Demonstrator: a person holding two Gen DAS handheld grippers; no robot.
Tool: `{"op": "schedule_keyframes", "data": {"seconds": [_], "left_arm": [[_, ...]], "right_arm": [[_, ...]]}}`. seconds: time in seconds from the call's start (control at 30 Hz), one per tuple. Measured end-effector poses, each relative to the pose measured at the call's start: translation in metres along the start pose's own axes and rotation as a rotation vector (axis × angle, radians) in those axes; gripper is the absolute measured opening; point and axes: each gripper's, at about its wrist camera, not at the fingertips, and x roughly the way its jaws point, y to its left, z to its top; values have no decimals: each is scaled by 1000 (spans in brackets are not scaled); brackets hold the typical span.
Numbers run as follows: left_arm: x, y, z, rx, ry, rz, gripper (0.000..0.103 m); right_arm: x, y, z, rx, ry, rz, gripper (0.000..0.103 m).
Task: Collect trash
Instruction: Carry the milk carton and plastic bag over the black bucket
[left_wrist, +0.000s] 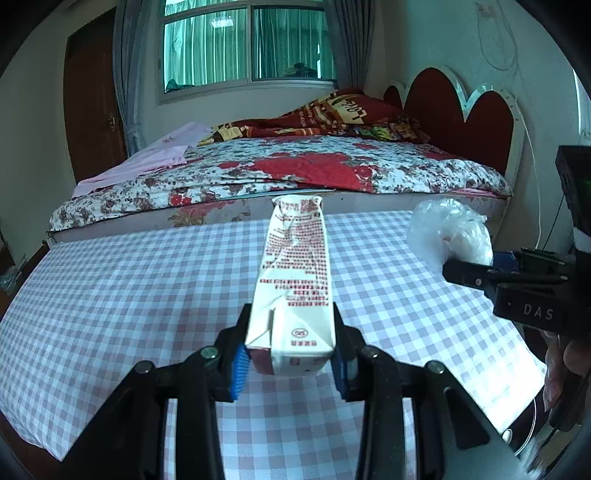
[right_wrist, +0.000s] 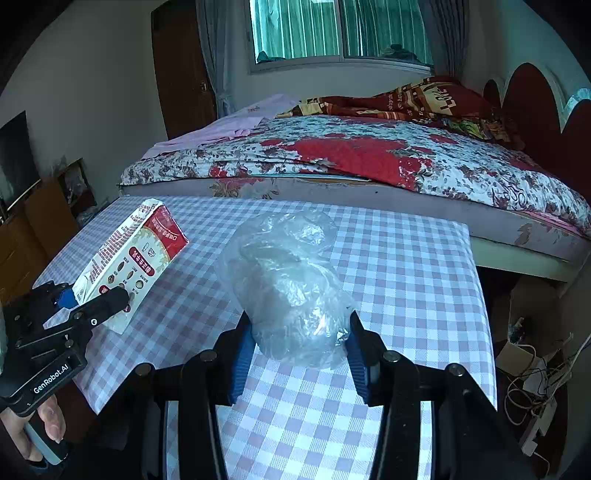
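Note:
My left gripper (left_wrist: 290, 347) is shut on a white and red milk carton (left_wrist: 295, 280), gripped near its base and held above the checked tablecloth (left_wrist: 129, 295). The carton also shows in the right wrist view (right_wrist: 129, 258), with the left gripper (right_wrist: 92, 302) at the far left. My right gripper (right_wrist: 299, 354) is shut on a crumpled clear plastic bag (right_wrist: 291, 288), held over the table. The bag (left_wrist: 450, 232) and the right gripper (left_wrist: 491, 277) show at the right edge of the left wrist view.
A bed with a floral quilt (left_wrist: 295, 166) stands right behind the table, with a red headboard (left_wrist: 461, 107). Cables and boxes lie on the floor (right_wrist: 535, 376) to the table's right. Dark wooden furniture (right_wrist: 33, 221) stands at the left.

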Motion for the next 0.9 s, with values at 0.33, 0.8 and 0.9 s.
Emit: {"op": "schedule_keyframes", "data": {"seconds": [0.33, 0.8, 0.9], "left_arm": [[-44, -45, -9, 39, -45, -78, 38], [-75, -127, -20, 120, -74, -209, 38], [-77, -148, -27, 142, -65, -239, 38]], "right_arm": [[-74, -22, -37, 59, -74, -30, 48], [-156, -72, -88, 127, -140, -112, 48], [-167, -84, -100, 140, -141, -145, 48]]}}
